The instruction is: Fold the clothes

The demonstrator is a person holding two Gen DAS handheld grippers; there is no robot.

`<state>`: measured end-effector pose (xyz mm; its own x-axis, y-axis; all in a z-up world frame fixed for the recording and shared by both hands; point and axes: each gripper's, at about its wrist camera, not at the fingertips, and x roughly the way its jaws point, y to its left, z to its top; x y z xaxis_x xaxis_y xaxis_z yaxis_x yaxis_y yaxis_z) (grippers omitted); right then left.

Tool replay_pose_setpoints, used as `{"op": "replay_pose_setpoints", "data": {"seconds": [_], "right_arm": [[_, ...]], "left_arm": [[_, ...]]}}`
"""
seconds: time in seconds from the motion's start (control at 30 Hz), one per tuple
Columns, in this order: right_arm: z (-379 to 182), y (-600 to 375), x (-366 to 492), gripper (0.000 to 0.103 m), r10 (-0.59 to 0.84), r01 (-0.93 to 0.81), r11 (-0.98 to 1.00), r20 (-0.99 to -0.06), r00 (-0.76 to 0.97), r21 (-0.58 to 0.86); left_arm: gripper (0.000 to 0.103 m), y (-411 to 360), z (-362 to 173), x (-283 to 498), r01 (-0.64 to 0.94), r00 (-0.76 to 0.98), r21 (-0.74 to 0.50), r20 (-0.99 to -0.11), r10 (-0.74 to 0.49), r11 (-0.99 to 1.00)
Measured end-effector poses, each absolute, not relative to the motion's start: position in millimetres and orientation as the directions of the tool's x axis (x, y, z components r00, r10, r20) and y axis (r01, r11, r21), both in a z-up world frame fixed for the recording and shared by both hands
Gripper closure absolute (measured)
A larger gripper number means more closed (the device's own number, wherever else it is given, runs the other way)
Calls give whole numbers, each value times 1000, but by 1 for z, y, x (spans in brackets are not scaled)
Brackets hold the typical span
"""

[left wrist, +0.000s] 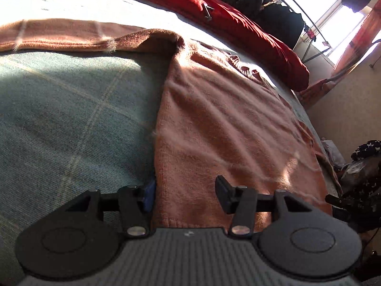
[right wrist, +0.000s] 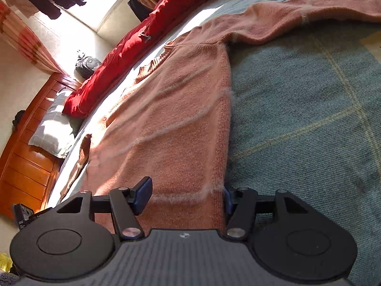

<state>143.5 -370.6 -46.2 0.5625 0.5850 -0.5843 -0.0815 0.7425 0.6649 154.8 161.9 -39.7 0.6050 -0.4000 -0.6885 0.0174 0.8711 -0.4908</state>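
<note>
Where we are: we've got a salmon-pink sweater spread flat on the bed, its hem end towards us and its collar away, up by the red duvet.

Sweater's long axis: it runs from the hem straight up to the collar, lined up with the way both tools point; one sleeve stretches out sideways from the shoulder across the green-grey cover.

Left hand-held gripper: we see it released, jaws apart, sitting at the sweater's hem corner; one pad rides just off the side edge, the other over the knit. Nothing pinched, as far as we can see.

Right hand-held gripper: released too, jaws apart, straddling the strip of knit beside the side seam at the hem. The cloth lies between the pads, but they aren't pressing on it.

Which hand is nearer: honestly level pegging, both are right at the sweater's hem. In both views a side edge sits at one fingertip.

What the coming move turns on: the sweater lies ahead of both tools, so we'd judge any fold from the hem travels along that long axis towards the collar.

Watch out: the outstretched sleeve isn't tucked in yet, and we reckon it would bunch the fold.
</note>
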Motion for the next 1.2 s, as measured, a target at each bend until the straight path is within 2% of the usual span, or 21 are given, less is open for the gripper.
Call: {"op": "replay_pose_setpoints", "data": {"seconds": [0.03, 0.07, 0.1, 0.27, 0.33, 0.37, 0.43, 0.5, 0.53, 0.6, 0.7, 0.77, 0.83, 0.87, 0.93, 0.97, 1.0, 1.2], "right_arm": [[-46, -370, 140, 46, 581, -96, 749, -580, 571, 656], [-47, -368, 138, 67, 568, -104, 764, -587, 577, 637], [-46, -365, 138, 92, 539, -110, 794, -609, 582, 598], [-29, -373, 131, 93, 435, -131, 876, -644, 629, 465], [-25, -371, 128, 89, 377, -128, 914, -688, 620, 385], [-21, -369, 126, 83, 335, -122, 934, -708, 621, 335], [-9, -365, 117, 66, 285, -119, 954, -700, 655, 276], [5, -356, 112, 38, 299, -154, 951, -659, 691, 270], [12, -345, 114, 33, 322, -192, 944, -633, 704, 267], [21, -315, 124, 28, 371, -273, 928, -600, 709, 252], [18, -251, 146, 27, 411, -394, 903, -607, 681, 170], [10, -220, 155, 26, 402, -438, 892, -632, 662, 108], [-5, -205, 154, 24, 374, -450, 891, -664, 648, 64], [-12, -200, 153, 20, 360, -451, 891, -678, 641, 47], [-22, -200, 137, 10, 330, -451, 892, -680, 655, -2], [-25, -202, 126, 0, 315, -450, 892, -674, 668, -29], [-28, -206, 115, 0, 305, -447, 893, -668, 678, -46], [-43, -255, 63, 0, 355, -390, 918, -606, 712, 79]], "left_arm": [[88, 159, -40, 152, 23, 607, -471, -694, -386, 882], [97, 157, -38, 150, 25, 615, -454, -696, -371, 891], [98, 155, -36, 148, 26, 622, -436, -697, -357, 899], [96, 150, -19, 124, 62, 643, -293, -719, -262, 954], [91, 151, -19, 117, 62, 627, -262, -740, -242, 963], [88, 152, -14, 107, 62, 640, -233, -737, -218, 970], [84, 145, -3, 101, 83, 671, -153, -722, -169, 985], [70, 126, 9, 103, 160, 725, -76, -668, -169, 984], [66, 114, 14, 108, 201, 745, -65, -637, -196, 977], [54, 81, 19, 123, 318, 764, -32, -583, -277, 947], [53, 27, 10, 142, 406, 767, 67, -568, -299, 912], [51, 1, -5, 149, 469, 736, 78, -586, -340, 880], [50, -5, -21, 154, 473, 689, 45, -641, -337, 880], [49, 0, -27, 146, 466, 694, 48, -640, -331, 883], [46, 9, -39, 129, 453, 703, 55, -636, -318, 890], [40, 18, -40, 118, 441, 711, 61, -632, -307, 896], [35, 25, -40, 107, 421, 718, 58, -630, -294, 905], [29, 59, -44, 56, 335, 750, 2, -606, -266, 942]]}}
